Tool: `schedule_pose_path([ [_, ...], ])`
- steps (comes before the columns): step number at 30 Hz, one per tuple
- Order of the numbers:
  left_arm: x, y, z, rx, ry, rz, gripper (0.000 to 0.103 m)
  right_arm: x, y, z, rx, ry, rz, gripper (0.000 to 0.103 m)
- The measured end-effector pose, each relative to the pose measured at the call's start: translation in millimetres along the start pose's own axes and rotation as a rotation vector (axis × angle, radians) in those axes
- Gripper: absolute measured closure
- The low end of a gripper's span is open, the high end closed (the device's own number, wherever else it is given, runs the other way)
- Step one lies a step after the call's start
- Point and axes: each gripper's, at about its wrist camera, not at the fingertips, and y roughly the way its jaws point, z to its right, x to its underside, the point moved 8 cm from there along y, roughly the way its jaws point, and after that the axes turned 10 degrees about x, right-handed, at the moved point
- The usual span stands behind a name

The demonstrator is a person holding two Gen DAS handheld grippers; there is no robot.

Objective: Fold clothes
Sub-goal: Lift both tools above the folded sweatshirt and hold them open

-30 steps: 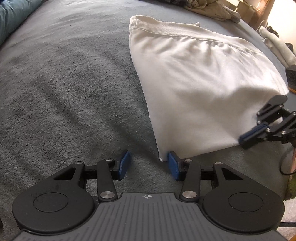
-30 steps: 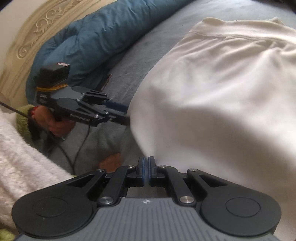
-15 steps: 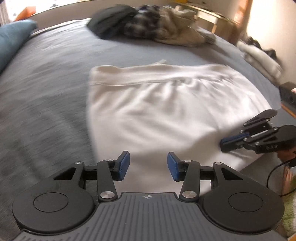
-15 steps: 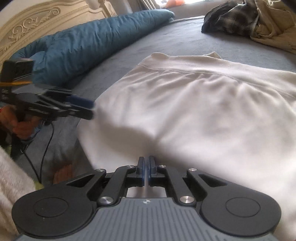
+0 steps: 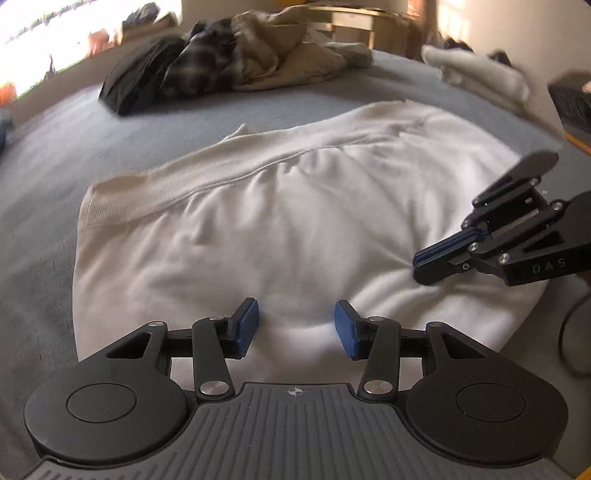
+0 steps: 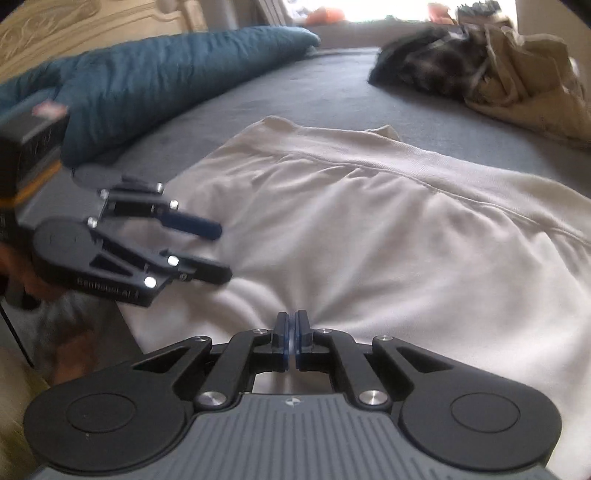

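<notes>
- White garment (image 5: 280,229) lies spread flat at the near edge of the grey bed (image 5: 55,155).
- Right gripper (image 6: 291,341) is pinched tight on the garment's near fabric.
- Left gripper (image 5: 295,328) hangs above the cloth, jaws apart, gripping nothing.

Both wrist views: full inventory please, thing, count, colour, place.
white garment: 1, off-white, spread flat on the bed, ribbed band on its far edge
bed cover: 1, grey, under everything
clothes pile: 1 heap, black, plaid and beige, far side of the bed
quilt: 1, teal, along the headboard side
headboard: 1, cream, carved, behind the quilt
folded fabric: 1 stack, pale, far right, blurred
left hand-held gripper: 1, black with blue pads, open over the garment's near edge
right hand-held gripper: 1, black with blue pads, shut on the garment's near edge
</notes>
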Motion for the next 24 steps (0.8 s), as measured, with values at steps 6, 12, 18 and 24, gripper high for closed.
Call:
schedule_pose_path([
  [6,-3,-8,-19,-0.014,-0.098,0.004,0.057,-2,17,-27,-0.012,-0.127,0.049,0.1],
  [12,-13,-21,-28,-0.054,-0.111,0.032,0.057,-18,13,-22,-0.054,-0.048,0.056,0.1],
  [18,-15,-25,-42,-0.063,-0.173,0.052,0.057,1,32,-38,-0.046,-0.125,0.048,0.1],
  [24,-15,-27,-22,-0.007,-0.102,0.04,0.057,-13,-3,-9,0.011,-0.053,0.041,0.1],
])
